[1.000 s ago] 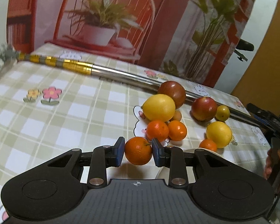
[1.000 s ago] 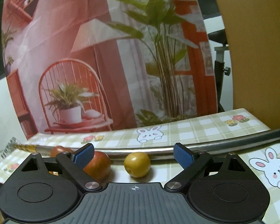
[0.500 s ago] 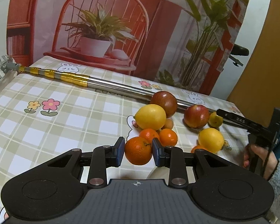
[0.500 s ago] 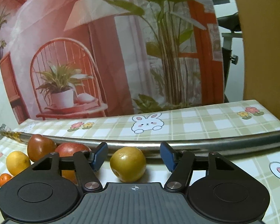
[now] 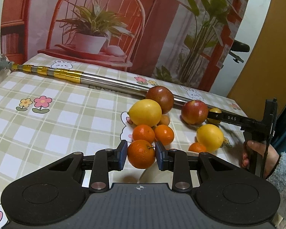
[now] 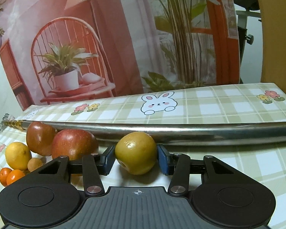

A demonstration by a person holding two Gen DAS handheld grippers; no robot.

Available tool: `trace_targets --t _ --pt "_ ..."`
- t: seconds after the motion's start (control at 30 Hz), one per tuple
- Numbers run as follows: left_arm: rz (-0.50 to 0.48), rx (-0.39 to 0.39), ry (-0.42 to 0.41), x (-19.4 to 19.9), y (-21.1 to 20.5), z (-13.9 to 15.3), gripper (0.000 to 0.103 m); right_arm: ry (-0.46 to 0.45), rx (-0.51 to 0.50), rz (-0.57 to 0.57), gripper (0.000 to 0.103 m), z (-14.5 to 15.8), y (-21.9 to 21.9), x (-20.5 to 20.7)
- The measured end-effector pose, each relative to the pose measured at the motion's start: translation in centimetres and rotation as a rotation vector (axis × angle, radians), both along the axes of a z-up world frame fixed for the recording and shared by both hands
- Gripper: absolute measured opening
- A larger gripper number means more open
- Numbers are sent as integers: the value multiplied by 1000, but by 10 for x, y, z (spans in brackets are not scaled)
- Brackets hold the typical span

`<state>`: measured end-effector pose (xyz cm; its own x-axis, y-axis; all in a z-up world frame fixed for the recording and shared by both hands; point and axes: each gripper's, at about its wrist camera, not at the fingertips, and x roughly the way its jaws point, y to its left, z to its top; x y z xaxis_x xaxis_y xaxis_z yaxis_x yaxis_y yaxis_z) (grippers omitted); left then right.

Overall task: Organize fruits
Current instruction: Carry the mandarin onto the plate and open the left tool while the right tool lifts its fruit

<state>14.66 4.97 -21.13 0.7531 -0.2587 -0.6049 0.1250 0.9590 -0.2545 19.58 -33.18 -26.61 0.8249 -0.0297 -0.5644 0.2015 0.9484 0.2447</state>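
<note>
The left claw is squeezed onto an orange, with a blue pad on each side, and the orange looks lifted a little above the table. The right claw is closed around a small yellow-green fruit, and its pads touch both sides; this fruit sits just in front of a long shiny metal pole. So the step looks like picking up, one fruit in each claw. Next, each fruit needs to be carried to its place and let go gently so it does not roll. Just past the orange are two small oranges, a big lemon and a dark red apple. Farther right are another red apple, a second lemon and a hand holding the right claw. A pale rim peeks out under the left claw. I cannot tell if it is a bowl, or what is in it.
</note>
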Motion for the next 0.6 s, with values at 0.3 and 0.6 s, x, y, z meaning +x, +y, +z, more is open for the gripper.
trace_targets --t 0.3,0.6 --pt "-35 4 -2 -5 -5 0 33 -25 17 -22 44 2 -5 -5" --pt "-130 51 24 -9 -24 -9 33 -28 26 -26 44 2 -6 -6"
